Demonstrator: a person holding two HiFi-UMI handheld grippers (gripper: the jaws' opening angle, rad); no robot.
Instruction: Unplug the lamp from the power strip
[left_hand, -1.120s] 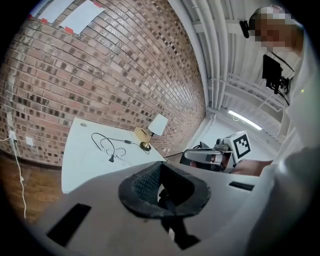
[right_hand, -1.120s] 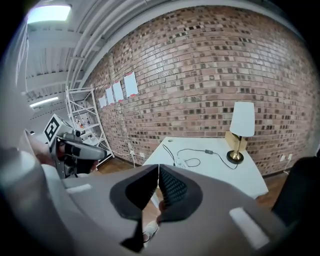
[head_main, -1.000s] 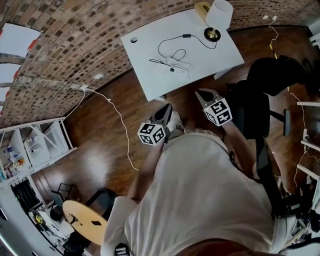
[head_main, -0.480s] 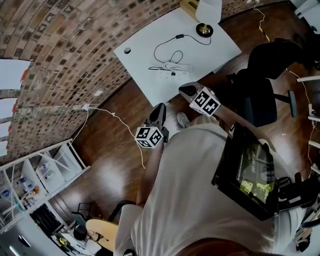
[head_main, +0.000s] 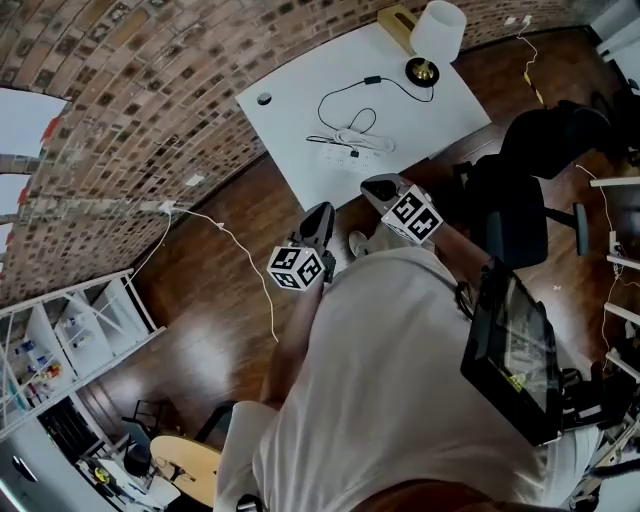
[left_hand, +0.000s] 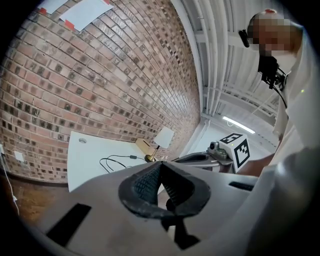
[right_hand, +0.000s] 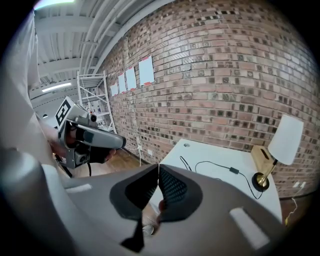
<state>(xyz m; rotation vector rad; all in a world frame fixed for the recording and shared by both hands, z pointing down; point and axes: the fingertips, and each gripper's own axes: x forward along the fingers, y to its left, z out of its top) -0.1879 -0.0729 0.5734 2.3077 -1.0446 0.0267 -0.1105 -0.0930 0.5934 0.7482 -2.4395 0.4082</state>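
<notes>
The lamp (head_main: 437, 35) with a white shade and brass base stands at the far right corner of the white table (head_main: 300, 110). Its black cord (head_main: 345, 90) runs across the table to a black plug in the white power strip (head_main: 345, 146) near the front edge. Both grippers hang over the wooden floor, short of the table. My left gripper (head_main: 319, 214) is shut and holds nothing; its pads meet in the left gripper view (left_hand: 160, 164). My right gripper (head_main: 378, 187) is shut and empty too, nearer the table's front edge. The right gripper view shows the lamp (right_hand: 286, 132) and cord (right_hand: 215, 164) ahead.
A wooden box (head_main: 398, 20) stands behind the lamp. A black office chair (head_main: 525, 190) is right of the table. A brick wall (head_main: 150, 80) runs along the left, with a white cable (head_main: 240, 250) on the floor and a white shelf rack (head_main: 60, 340) further back.
The head view has swung, so the table sits a little differently in the picture. Both grippers stay shut and low, short of the table; the right one has edged closer to it.
</notes>
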